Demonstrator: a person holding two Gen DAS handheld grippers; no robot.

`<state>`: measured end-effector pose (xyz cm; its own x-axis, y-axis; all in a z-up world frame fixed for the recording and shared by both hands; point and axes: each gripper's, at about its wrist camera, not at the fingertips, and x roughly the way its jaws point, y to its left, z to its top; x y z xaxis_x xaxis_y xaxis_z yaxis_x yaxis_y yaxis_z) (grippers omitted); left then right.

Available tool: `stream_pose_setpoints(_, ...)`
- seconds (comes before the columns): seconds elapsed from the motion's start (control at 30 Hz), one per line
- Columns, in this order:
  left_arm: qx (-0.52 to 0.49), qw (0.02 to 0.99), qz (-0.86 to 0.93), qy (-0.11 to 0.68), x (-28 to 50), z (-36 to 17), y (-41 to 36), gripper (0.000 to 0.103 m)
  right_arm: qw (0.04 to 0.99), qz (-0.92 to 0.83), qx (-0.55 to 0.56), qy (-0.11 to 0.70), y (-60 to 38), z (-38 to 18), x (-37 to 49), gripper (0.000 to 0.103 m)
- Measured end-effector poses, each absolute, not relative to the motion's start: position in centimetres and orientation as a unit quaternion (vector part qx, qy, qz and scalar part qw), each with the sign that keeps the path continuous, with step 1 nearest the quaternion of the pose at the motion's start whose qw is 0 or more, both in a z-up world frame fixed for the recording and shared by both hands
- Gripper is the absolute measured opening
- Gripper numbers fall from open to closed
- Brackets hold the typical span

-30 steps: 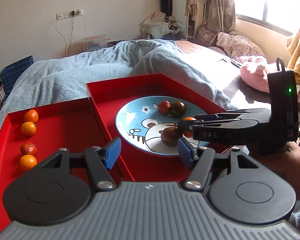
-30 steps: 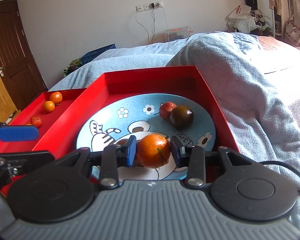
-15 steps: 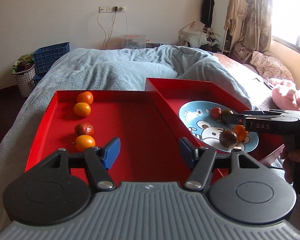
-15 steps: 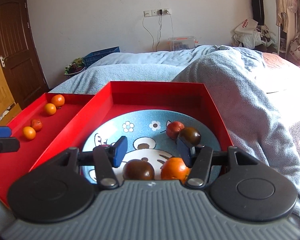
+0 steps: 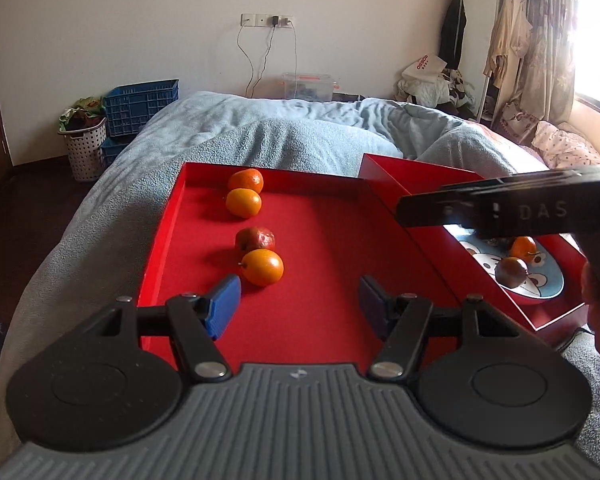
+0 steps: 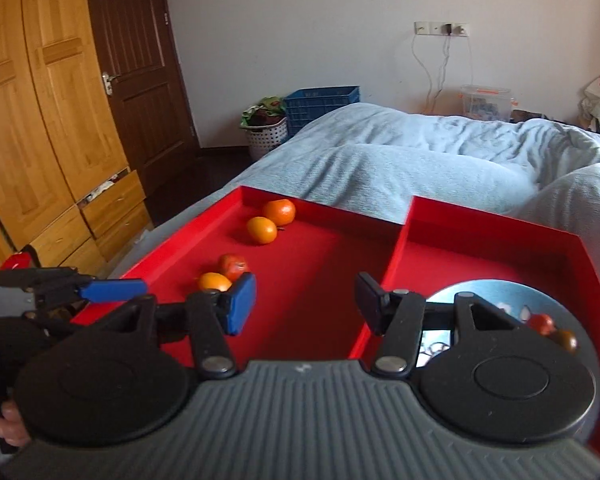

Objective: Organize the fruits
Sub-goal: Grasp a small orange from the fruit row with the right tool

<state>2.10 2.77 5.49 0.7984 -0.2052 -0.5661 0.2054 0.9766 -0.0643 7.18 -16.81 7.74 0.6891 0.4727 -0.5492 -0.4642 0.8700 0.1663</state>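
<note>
Where right gripper [image 5: 404, 212] crosses red tray [image 5: 320, 240]: "DAS".

Two red trays [image 5: 312, 220] lie on a pale blue-grey blanket [image 5: 284, 140]; in the left one three fruits are orange [image 5: 262, 267] and the third from the far end is dull dark red [image 5: 255, 239]. The plate [image 5: 548, 280] in the right tray is light blue with a white cartoon figure, and bears an orange fruit [image 5: 523, 248] and a dark brown one [image 5: 510, 272]. Both grippers are black with blue pads [image 5: 223, 306] on a ribbed grey base.
</note>
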Motion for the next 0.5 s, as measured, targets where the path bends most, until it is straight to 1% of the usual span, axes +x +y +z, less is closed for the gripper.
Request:
stream_pose_setpoints(0.2, 0.001, 0.945, -0.121, 0.304, 1.0, 4.2, 3.3, 0.070, 0.877, 0.302, -0.060, 0.369, -9.6, 5.3, 9.7, 0.056)
stream_pose_setpoints(0.37, -0.004, 0.943, -0.128, 0.306, 1.2, 3.5, 3.4, 0.070, 0.868, 0.298, -0.100, 0.385, -7.1, 4.0, 11.2, 0.054)
stream_pose_setpoints(0.5, -0.013, 0.942, -0.132, 0.309, 1.4, 2.9, 3.7, 0.070, 0.864, 0.288, -0.128, 0.393, -6.2, 3.5, 12.0, 0.043)
